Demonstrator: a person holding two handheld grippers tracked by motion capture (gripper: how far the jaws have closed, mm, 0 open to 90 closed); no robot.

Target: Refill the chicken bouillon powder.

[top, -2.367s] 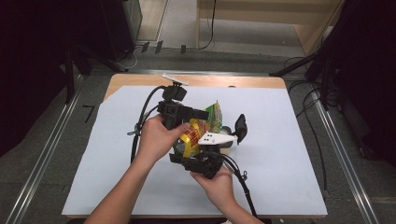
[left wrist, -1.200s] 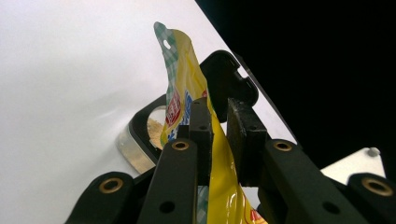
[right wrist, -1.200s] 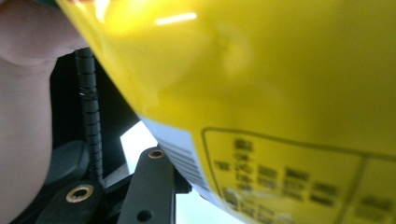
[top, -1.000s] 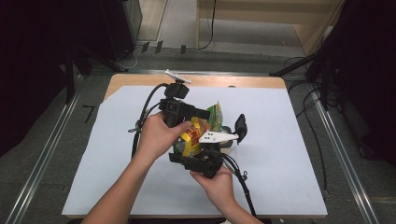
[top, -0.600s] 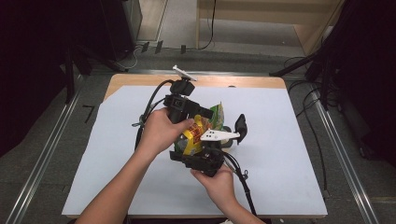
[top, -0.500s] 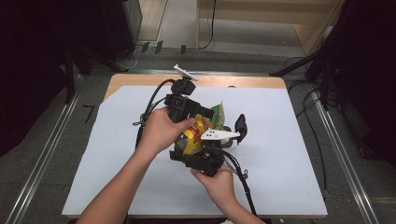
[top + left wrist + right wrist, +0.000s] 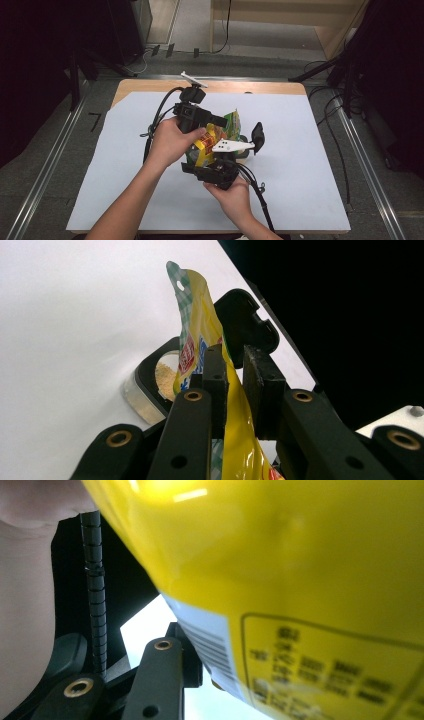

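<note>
- Clearly pinching the pouch [image 7: 200, 335]: left claw [image 7: 234, 371], pads pressed against the yellow foil from both sides, green-checked top edge rising well above the tips.
- Seen from above at mid-bench: left claw [image 7: 216, 121] reaching in from the far left of the pouch [image 7: 216, 142], gripped by the left hand [image 7: 169, 142].
- Just beyond the left claw's tips, low on the bench [image 7: 65, 325]: round container [image 7: 150, 390] with a black rim and pale crumbs inside, its open black lid [image 7: 245, 320] standing behind the pouch.
- From above, same lid [image 7: 257, 136] upright just right of the pouch.
- Right claw [image 7: 215, 167] under the pouch's near end, held from below by the right hand [image 7: 234, 196], white plate on top.
- Up close in the right gripper view: pouch [image 7: 300, 580] yellow and glossy, barcode and fine print facing the lens, resting against one black jaw.
- Second jaw hidden behind the foil; cannot tell whether the right claw pinches or merely props the pouch.
- White sheet over the bench [image 7: 310, 150], wood edge at the far side.
</note>
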